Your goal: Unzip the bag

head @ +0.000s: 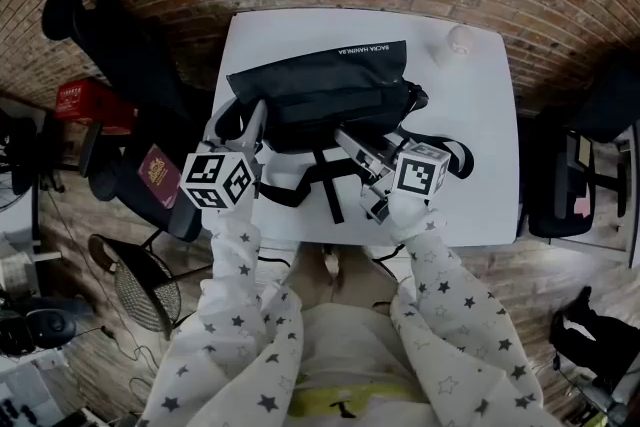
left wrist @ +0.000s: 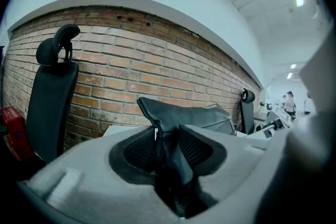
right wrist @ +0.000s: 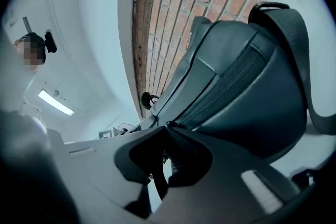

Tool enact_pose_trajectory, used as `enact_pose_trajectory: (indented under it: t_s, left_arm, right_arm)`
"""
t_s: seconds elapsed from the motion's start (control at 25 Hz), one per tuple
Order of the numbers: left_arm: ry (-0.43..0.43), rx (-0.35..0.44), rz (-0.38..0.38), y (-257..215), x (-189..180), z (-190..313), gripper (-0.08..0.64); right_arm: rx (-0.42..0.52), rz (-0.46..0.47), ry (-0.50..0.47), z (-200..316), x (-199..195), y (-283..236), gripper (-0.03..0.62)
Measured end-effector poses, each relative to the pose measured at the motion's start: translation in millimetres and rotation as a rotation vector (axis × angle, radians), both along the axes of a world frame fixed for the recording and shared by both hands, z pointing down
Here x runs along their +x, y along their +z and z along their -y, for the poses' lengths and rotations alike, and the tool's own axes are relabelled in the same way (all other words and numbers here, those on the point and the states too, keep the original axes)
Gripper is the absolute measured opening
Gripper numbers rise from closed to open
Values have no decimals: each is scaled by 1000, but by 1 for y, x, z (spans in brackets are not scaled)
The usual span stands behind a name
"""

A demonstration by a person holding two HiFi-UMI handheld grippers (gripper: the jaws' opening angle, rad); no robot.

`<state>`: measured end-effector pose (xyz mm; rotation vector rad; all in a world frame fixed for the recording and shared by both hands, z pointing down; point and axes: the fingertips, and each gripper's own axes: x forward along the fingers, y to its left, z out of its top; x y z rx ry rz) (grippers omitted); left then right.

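the bag (head: 320, 90) lies in the middle of the white table (head: 470, 135), nearer the far edge, with its straps (head: 335, 195) trailing toward the near edge.

the left gripper (head: 255, 123) pinches a fold of the bag's black fabric at its left end; in the left gripper view the fabric fills the gap between the pads (left wrist: 197, 149). the right gripper (head: 345, 137) is pressed nearly together at the near end of the zip (right wrist: 220, 86), seemingly on the zipper pull, though the tab itself is too small and dark to make out.

to do this step well, the left tongs should likely hold firm as an anchor and keep the fabric taut. the right should draw along the line of the teeth, toward the right of the head view, not lifting or twisting, or the slider may jam.

there is bare table at the right for that pull. a small white object (head: 458, 43) sits at the upper right, well apart from the bag. the loose straps near the front edge could snag a low wrist. the chair (head: 120, 45) stands off the table at the left, clear of the work.
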<state>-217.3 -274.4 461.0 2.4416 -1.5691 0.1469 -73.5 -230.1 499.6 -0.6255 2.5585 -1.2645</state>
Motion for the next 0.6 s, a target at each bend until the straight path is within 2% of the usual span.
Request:
enact_pose_trajectory:
  t_s: [0.4, 0.6]
  left_arm:
    - [-25, 3, -2, 1, -6, 2, 143]
    - [-32, 3, -4, 2, -10, 3, 143]
  right_arm:
    - [16, -3, 18, 4, 9, -3, 18]
    - [4, 3, 63, 10, 20, -1, 18]
